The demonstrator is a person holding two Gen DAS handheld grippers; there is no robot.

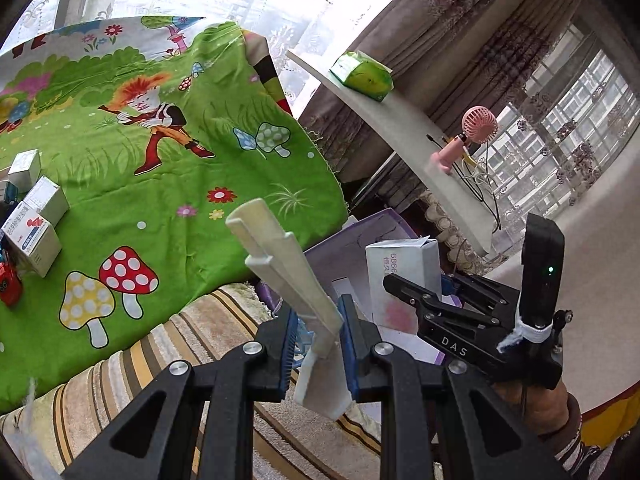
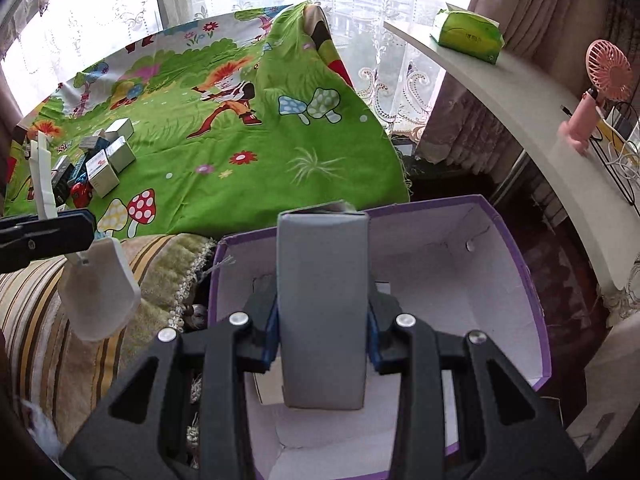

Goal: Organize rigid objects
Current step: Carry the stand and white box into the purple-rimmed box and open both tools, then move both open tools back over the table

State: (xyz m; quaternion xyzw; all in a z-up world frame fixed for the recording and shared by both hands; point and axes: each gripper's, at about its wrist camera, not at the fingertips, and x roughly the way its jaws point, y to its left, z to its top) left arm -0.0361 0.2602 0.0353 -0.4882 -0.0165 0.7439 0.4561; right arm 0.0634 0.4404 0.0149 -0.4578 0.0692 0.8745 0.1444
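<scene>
My left gripper (image 1: 318, 344) is shut on a cream plastic stick-like tool (image 1: 280, 264), held above the striped sofa edge; it also shows at the left of the right wrist view (image 2: 96, 292). My right gripper (image 2: 322, 334) is shut on a grey-white carton (image 2: 322, 304), held over the open purple box (image 2: 516, 256). In the left wrist view the carton (image 1: 400, 276) and the right gripper (image 1: 472, 320) sit over the purple box (image 1: 320, 256). Several small boxes (image 2: 108, 160) and a red toy car (image 2: 82, 194) lie on the green cartoon cloth (image 2: 240, 148).
A curved white shelf (image 2: 528, 120) at the right carries a green tissue pack (image 2: 468, 34) and a pink hand fan (image 2: 600, 88) with cables. A striped sofa cover (image 2: 48, 304) lies left of the purple box. Curtains and windows stand behind.
</scene>
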